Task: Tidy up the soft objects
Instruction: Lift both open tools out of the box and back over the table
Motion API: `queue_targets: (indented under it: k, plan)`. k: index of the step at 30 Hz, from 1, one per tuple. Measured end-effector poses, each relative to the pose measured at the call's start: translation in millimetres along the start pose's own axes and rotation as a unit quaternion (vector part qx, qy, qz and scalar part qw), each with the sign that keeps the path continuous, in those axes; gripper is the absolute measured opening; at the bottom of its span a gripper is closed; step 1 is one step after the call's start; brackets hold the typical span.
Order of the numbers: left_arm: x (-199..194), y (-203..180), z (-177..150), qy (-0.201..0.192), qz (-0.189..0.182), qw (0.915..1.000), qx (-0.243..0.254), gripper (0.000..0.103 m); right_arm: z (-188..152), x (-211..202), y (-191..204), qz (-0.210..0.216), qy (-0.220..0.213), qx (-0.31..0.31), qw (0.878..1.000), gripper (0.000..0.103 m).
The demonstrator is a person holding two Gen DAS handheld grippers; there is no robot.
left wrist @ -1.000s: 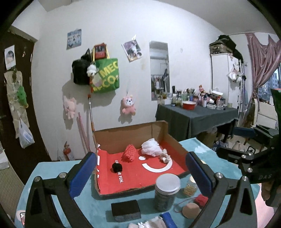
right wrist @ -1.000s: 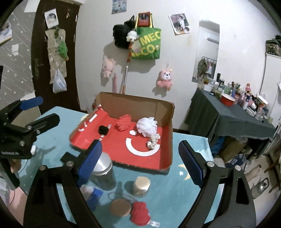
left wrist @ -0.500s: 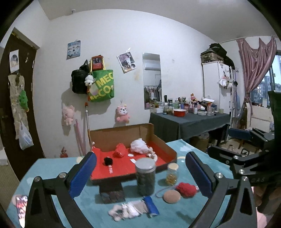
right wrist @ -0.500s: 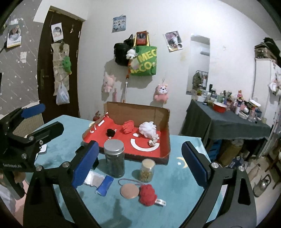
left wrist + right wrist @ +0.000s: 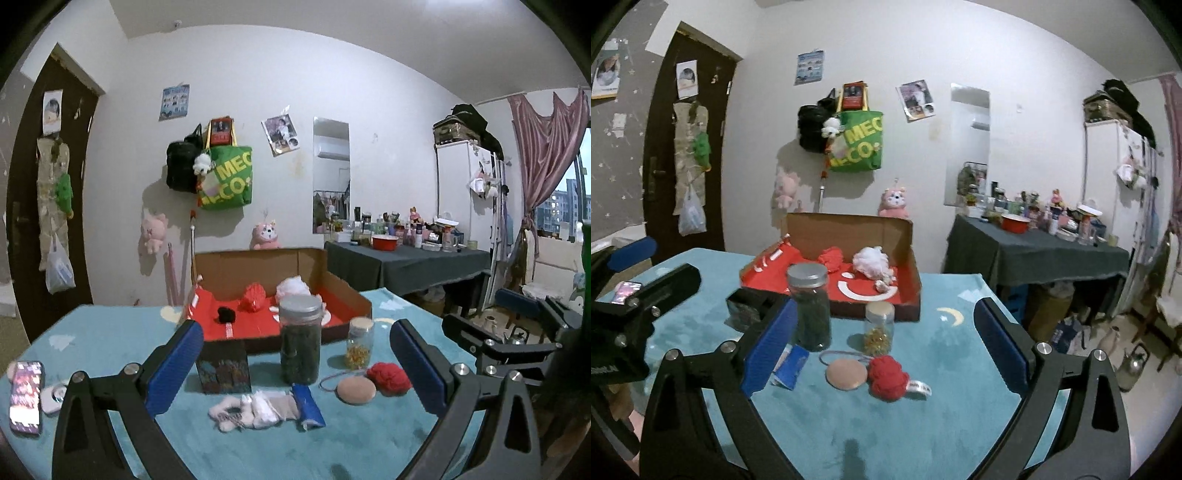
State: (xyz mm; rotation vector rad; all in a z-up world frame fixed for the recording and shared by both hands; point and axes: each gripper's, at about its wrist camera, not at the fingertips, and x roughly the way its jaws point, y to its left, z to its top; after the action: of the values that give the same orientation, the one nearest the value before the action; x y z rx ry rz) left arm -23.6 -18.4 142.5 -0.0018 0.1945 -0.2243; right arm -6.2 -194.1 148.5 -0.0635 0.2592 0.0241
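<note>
Left wrist view, surface (image 5: 110,332): teal cloth, carries all items.
Box (image 5: 258,269): cardboard, red liner, far side; holds red puff (image 5: 253,295), white puff (image 5: 293,286), black pom (image 5: 226,314).
Left tongs (image 5: 295,365): spread wide, empty, above the surface.
Right tongs (image 5: 882,349): spread wide, empty.
Jars: 1 tall dark jar (image 5: 300,339), 1 sm jar (image 5: 359,343), in front of box.
Soft bits near front: red ball (image 5: 887,377) touching tan pad (image 5: 846,373); white fluffy item (image 5: 255,410) beside blue packet (image 5: 308,406).

1. Left tool (image 5: 295,363): black angular frame, two wide fingers (image 5: 173,363) w/ blue pads, silver screw heads at joints.
2. Right tool (image 5: 884,343): same build; black arms, blue pads on fingers (image 5: 997,343), silver screws.
3. Side of left tool body carries white lettering, illegible.
</note>
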Motion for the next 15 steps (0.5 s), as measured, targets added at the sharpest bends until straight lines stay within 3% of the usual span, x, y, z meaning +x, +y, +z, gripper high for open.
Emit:
queue_targets:
  k: [6,15]
  plan:
    - [14,1,-27,0.018,0.005,0.9998,-0.008,0.103,-28,9,-2,-0.008,0.004,0.016,1.0,0.098]
    - [39,1,-62,0.065,0.014,0.9977,-0.01,0.103,-66,35,-6,-0.012,0.05,0.03,0.998,0.098]
